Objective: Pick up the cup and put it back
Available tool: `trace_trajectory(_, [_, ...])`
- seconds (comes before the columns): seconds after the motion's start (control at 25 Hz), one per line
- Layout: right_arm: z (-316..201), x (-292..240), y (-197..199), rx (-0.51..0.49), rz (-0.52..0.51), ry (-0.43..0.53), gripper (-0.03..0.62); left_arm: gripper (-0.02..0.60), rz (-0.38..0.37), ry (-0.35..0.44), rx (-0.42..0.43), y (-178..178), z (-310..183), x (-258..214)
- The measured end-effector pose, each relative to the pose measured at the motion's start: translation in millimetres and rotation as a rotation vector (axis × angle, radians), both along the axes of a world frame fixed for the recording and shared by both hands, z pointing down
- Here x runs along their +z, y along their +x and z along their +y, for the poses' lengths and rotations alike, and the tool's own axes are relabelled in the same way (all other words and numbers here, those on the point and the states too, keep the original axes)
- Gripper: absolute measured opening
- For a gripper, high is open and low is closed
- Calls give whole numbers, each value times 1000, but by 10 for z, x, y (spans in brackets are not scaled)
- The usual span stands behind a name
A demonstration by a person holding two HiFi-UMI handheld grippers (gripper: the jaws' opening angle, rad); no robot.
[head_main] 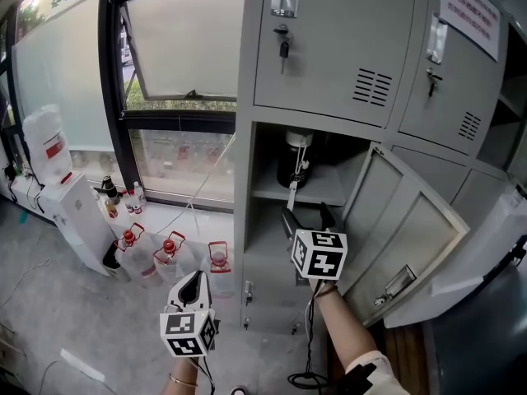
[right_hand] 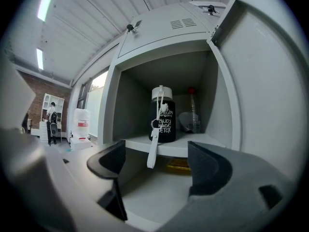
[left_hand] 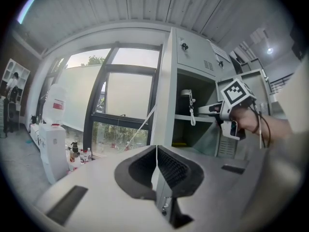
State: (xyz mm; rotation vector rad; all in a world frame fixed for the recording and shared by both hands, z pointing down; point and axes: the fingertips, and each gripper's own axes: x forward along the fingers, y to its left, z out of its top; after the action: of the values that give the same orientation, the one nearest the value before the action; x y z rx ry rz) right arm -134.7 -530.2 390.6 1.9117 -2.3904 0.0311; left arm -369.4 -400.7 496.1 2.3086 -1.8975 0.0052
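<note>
Cup (head_main: 295,159) = black body, white lid, stands upright on the shelf (head_main: 323,192) inside the open locker (head_main: 329,48) compartment, left of centre. A white strap (head_main: 294,189) hangs from the lid over the shelf's front edge. Door (head_main: 403,237) is swung out to the right, so access is clear.

R gripper (head_main: 307,218): jaws wide apart, nothing between them. It sits in front of the compartment mouth, below shelf level, pointing in.

Key relation, read from the right gripper view: cup (right_hand: 165,117) lies straight ahead of the R gripper (right_hand: 157,163) and higher than the jaw line, roughly centred between the two jaws sideways. Cup's long axis is vertical and the jaws open side to side, so closing would pinch across the body w/o re-orienting. My read: the approach needs up + forward, v. little sideways correction.

Watch: strap (right_hand: 153,149) dangles nearest the jaws and could snag first. A clear bottle w/ red cap (right_hand: 192,110) stands just beside the cup, to its right and further back, so there is less room on that side.

L gripper (head_main: 195,290): jaws pressed together, empty, held low and left of the locker, well apart from the cup. In the left gripper view, L gripper (left_hand: 157,166) sees the cup (left_hand: 186,96) far off. R is clearly the nearer tool.

Pick not yet begun; cup untouched.
</note>
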Motion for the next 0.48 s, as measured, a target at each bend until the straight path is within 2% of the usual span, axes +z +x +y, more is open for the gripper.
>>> trace_trajectory(0.48, [-487,-242,-13,10,1,-6,393,12,18,0,19,39,-113,-90])
